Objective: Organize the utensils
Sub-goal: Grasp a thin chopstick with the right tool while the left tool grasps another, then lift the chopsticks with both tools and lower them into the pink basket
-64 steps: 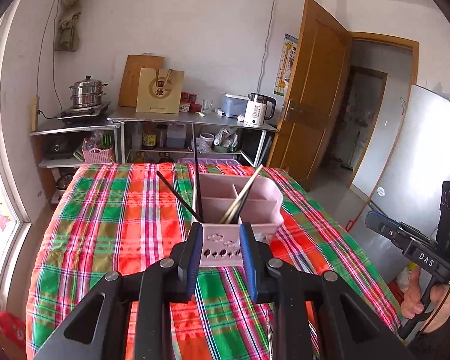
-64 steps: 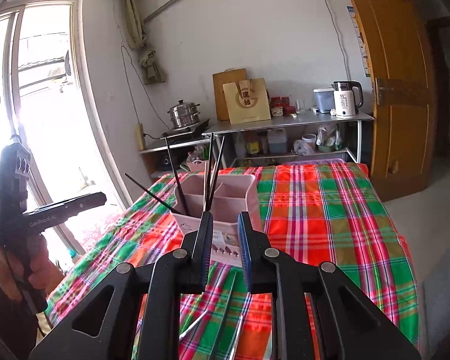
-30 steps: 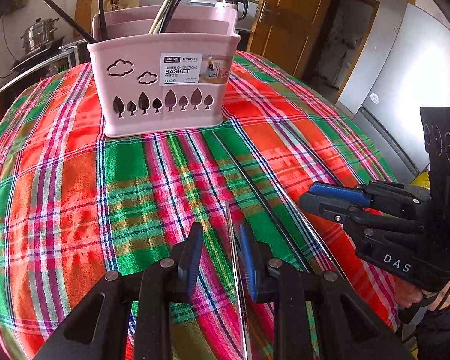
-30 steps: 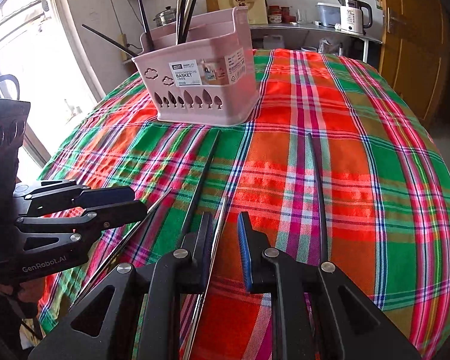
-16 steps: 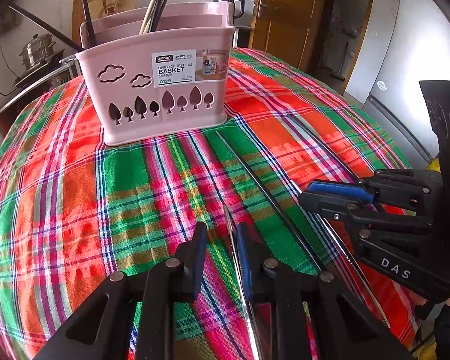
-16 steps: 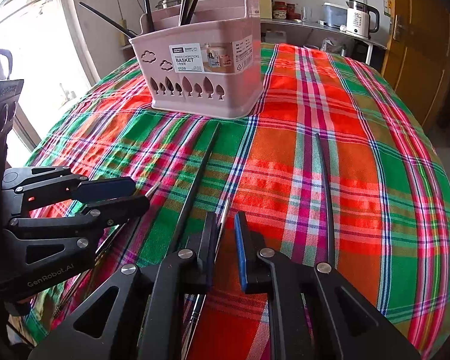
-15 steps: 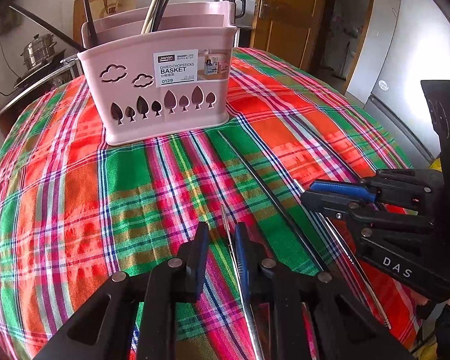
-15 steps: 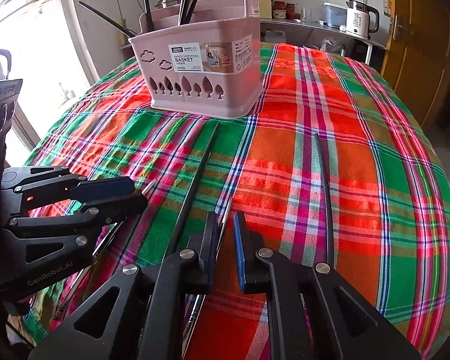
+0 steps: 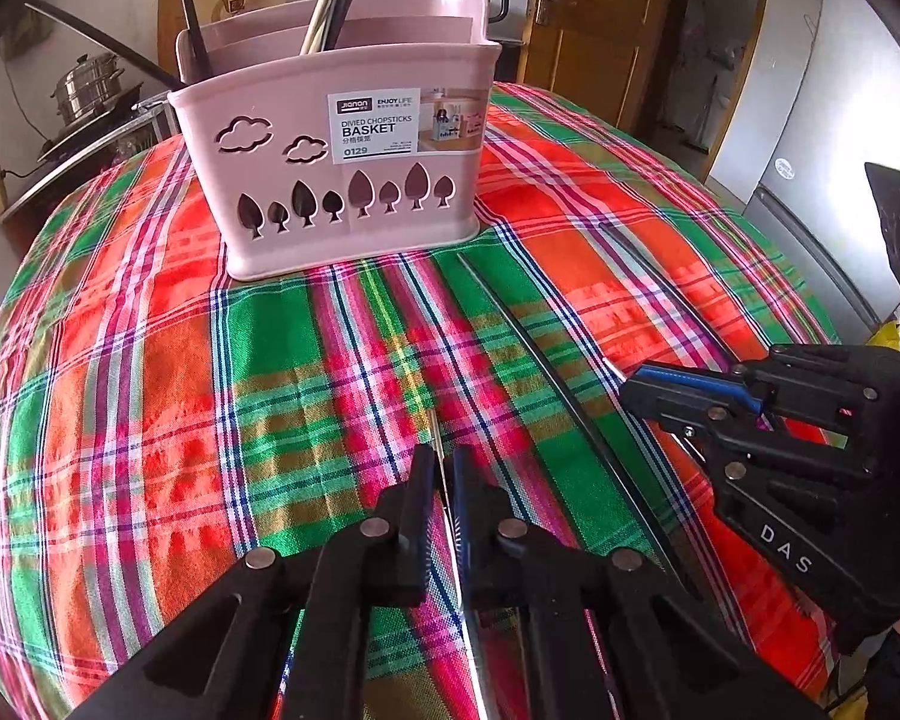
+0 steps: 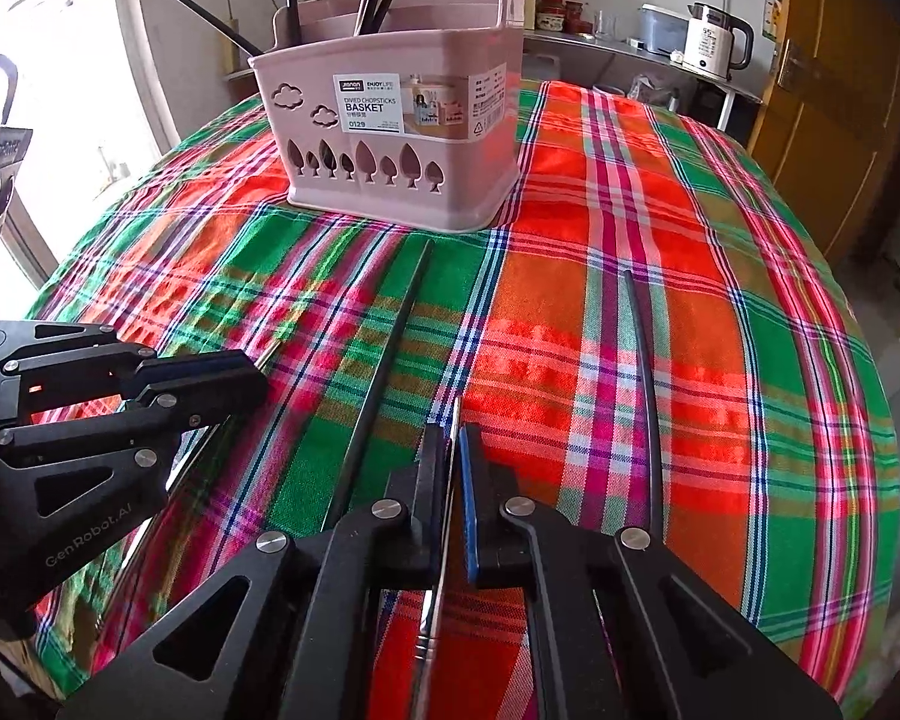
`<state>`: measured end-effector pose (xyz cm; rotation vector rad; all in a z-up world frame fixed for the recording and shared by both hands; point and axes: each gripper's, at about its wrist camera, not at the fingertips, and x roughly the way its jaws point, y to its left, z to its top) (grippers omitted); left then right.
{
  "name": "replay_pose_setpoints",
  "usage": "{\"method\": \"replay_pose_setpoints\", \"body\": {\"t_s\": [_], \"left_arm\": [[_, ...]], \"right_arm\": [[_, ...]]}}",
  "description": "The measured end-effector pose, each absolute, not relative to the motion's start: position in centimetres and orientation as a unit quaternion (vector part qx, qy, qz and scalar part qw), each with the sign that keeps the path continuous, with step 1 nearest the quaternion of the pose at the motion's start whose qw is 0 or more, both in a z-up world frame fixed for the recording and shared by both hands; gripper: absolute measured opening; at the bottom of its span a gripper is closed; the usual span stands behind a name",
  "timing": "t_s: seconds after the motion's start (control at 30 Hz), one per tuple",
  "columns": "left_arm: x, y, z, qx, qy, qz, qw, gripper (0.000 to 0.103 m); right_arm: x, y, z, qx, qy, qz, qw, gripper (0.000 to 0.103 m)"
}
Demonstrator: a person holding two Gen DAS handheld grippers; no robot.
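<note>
Pinching a thin metal chopstick (image 9: 445,483) each, both grippers have just been closing w/ the sticks between the jaws: left gripper (image 9: 444,468) on one, right gripper (image 10: 450,450) on another steel chopstick (image 10: 444,516), both low over the plaid bench (image 9: 150,372). Two black chopsticks (image 10: 390,348) lie loose just beyond. Further back stands the pink basket (image 9: 342,180), more utensils upright inside.

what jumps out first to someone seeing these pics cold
The loud red-and-green plaid tablecloth fills both views, with a pink chopstick basket standing at its far end. Up close, the left gripper and right gripper each pinch a thin metal chopstick lying on the cloth.
</note>
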<state>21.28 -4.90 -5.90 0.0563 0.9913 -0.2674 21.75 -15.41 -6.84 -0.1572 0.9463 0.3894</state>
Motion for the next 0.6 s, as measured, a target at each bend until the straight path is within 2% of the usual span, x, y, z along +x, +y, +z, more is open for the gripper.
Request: {"method": "replay_pose_setpoints", "body": {"t_s": [0.27,0.6], "left_arm": [[21.1,-4.7,-5.5,0.013,0.469,-0.140,0.872,0.004],[20.9,-3.4,-0.6,0.006,0.416,-0.144,0.898,0.004]], "right_arm": [[21.8,-15.6,-5.4,-0.055,0.435,0.197,0.877,0.004],[21.3,-16.7,-0.6,-0.028,0.377,0.205,0.903,0.004]]}}
